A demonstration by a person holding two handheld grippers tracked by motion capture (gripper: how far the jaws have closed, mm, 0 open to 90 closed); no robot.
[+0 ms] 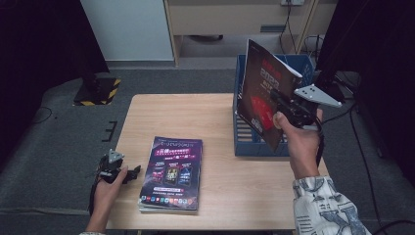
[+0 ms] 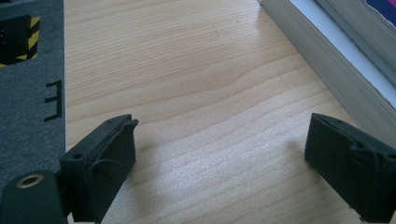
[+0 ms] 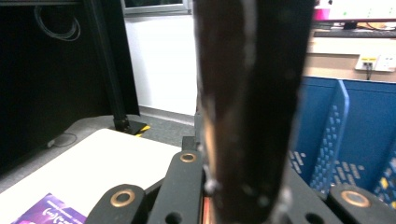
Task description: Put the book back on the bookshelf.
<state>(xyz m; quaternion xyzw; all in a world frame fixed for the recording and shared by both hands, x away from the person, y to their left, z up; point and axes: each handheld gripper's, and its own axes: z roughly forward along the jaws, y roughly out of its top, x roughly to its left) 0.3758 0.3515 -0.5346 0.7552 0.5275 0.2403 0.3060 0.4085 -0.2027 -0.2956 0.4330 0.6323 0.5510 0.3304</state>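
Observation:
A dark magazine with a red cover [image 1: 262, 93] stands upright over the blue file rack [image 1: 247, 137], and my right gripper [image 1: 284, 105] is shut on its edge. In the right gripper view that magazine [image 3: 252, 107] is a dark blurred slab rising between the jaws. A stack of purple-covered magazines [image 1: 171, 172] lies flat on the wooden table [image 1: 176, 115]. My left gripper [image 1: 128, 174] rests on the table just left of the stack, open with nothing in it. In the left gripper view its fingers [image 2: 100, 163] spread wide over bare wood, the stack's page edges [image 2: 322, 60] to the right.
The blue rack's slotted dividers [image 3: 329, 140] stand to the right in the right gripper view. A stand base with yellow-black tape [image 1: 98, 90] sits on the grey floor beyond the table's left side. Cables [image 1: 362, 147] trail on the floor at the right.

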